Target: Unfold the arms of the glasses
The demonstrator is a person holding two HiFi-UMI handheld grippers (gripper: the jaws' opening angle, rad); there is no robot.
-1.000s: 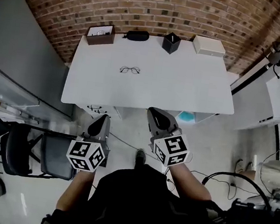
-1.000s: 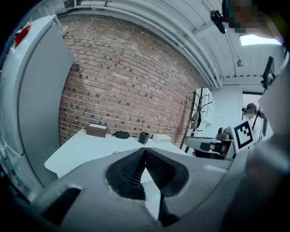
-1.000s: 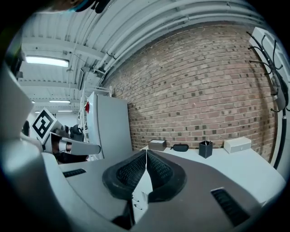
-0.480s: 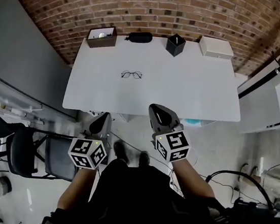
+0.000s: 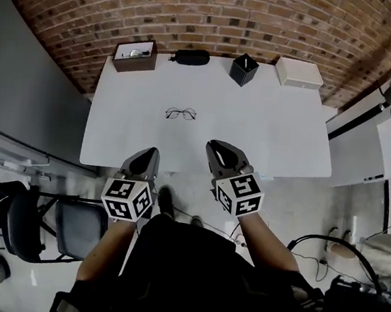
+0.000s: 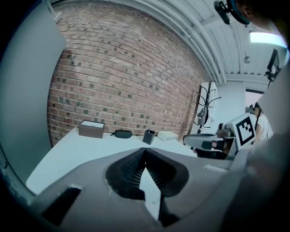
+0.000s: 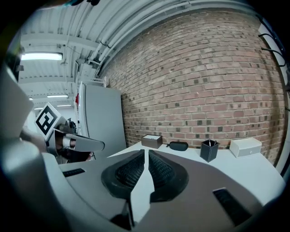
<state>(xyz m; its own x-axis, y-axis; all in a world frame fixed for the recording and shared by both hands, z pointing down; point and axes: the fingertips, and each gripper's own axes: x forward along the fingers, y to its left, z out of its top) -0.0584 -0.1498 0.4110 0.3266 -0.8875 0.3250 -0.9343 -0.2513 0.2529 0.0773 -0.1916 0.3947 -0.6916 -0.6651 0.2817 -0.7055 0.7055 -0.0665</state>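
Though beyond left gripper (image 5: pixel 151 151), glasses (image 5: pixel 180 114) apart

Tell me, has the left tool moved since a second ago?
Yes. The left tool has come forward toward the table: it was short of the near edge, and its tip now overlaps it.

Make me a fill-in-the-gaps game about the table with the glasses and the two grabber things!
1. The glasses lie on a ___ table.
2. The left gripper and the right gripper are empty, and both have their jaws ___.
3. The wall behind the table is made of ___.
4. At the table's far edge, the black case lies between the black cup and the ___ box.

Missing words: white, shut, brick, brown.
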